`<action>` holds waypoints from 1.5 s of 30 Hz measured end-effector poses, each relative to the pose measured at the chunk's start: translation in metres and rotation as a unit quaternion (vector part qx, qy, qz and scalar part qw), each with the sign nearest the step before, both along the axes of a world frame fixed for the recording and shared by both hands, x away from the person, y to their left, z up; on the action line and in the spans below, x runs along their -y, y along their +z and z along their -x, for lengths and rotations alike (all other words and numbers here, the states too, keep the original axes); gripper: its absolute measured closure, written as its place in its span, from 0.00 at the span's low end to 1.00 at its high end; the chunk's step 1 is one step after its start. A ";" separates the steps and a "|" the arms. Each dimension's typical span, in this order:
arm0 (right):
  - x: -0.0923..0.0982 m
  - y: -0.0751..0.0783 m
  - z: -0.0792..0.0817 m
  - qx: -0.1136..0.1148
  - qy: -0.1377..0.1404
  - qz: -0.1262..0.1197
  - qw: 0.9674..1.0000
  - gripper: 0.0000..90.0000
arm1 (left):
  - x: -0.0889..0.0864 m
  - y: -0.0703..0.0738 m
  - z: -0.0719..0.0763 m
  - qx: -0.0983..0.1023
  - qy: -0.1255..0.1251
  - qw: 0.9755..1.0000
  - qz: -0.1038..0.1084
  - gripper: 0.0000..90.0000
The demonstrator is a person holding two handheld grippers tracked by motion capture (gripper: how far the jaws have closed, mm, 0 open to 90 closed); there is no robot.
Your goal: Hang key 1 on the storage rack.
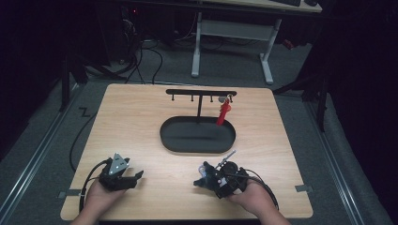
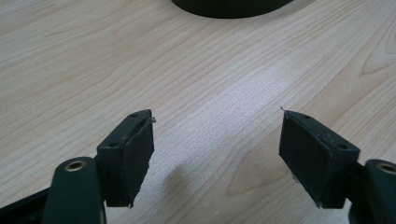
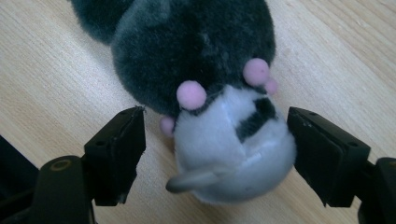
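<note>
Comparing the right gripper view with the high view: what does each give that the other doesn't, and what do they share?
Right gripper view: up close, a dark grey and white plush toy with pink dots lies between the open jaws of the right hand-held gripper.
High view: a black hook stand on its oval tray, a red tag hanging from a right-end hook, and the left hand-held gripper.
Shared: the wooden table and the right hand-held gripper.
</note>
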State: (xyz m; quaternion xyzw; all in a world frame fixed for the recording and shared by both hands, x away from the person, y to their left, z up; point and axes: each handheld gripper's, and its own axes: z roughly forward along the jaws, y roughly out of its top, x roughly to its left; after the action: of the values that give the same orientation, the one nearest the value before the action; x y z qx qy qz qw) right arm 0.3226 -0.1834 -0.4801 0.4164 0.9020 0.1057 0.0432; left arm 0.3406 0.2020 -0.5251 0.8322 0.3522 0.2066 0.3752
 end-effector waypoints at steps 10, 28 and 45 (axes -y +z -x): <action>0.001 -0.004 0.001 0.001 -0.001 0.006 1.000 0.37 | 0.001 -0.001 0.000 -0.004 -0.003 1.000 -0.003 0.30; 0.007 -0.004 0.005 -0.004 -0.016 -0.002 1.000 0.39 | 0.001 -0.001 -0.001 -0.005 -0.005 1.000 -0.005 0.30; 0.010 0.007 0.007 0.010 -0.034 -0.017 0.999 0.53 | 0.002 -0.002 0.000 -0.006 -0.006 1.000 -0.005 0.30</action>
State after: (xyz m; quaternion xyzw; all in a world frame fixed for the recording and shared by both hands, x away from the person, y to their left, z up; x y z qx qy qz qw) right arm 0.3160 -0.1937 -0.4730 0.4468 0.8847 0.1239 0.0486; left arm 0.3410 0.2000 -0.5268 0.8373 0.3486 0.2011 0.3700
